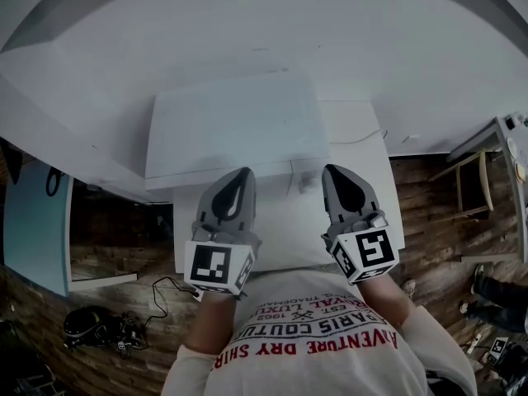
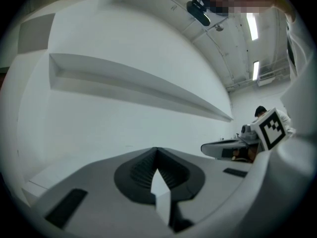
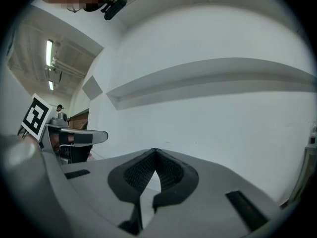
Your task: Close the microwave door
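Pre-approach, judging by left gripper and right gripper held pinched together and empty just short of the white microwave on the table; next, reaching for its front, door unreadable from above, and pushing.

The left tongs and the right tongs are pale grey moulded shells, each with a black, ribbed, teardrop-shaped pad recess narrowing to the tip. Behind each sits a white cube with black square markers: the left cube and the right cube. The person wears a white shirt with red and dark lettering and long white sleeves.
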Tool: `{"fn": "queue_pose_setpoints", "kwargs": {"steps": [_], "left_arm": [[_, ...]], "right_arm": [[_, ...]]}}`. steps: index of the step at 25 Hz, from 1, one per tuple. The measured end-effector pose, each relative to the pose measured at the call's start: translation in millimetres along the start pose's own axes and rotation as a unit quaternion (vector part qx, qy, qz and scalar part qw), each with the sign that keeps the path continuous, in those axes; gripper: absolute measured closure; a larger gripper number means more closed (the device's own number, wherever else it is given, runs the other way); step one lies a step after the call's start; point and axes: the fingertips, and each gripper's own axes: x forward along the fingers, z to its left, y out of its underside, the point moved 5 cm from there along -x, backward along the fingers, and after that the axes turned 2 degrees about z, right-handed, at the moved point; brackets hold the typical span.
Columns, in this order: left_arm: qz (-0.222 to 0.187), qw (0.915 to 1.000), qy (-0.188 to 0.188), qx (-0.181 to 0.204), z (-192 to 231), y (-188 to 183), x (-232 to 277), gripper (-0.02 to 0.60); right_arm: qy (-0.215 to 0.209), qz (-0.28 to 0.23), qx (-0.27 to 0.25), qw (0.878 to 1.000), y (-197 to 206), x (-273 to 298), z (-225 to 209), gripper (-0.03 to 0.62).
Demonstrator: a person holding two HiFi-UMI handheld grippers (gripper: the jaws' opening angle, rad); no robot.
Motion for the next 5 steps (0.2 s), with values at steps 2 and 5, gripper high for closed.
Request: {"fn": "queue_pose_setpoints", "kwargs": {"steps": [2, 5], "left_arm": [[0.003, 1.0000, 0.001, -0.001, 0.2, 1.2, 0.2, 0.578], [0.007, 1.0000, 0.006, 0.000, 0.8, 3.1, 0.9, 0.578]], "right_arm": [[-0.001, 0.001, 0.004, 1.000, 1.2, 0.2, -0.5, 0.585], [-0.001, 0.003, 0.017, 1.000, 3.7, 1.0, -1.4, 0.585]]}}
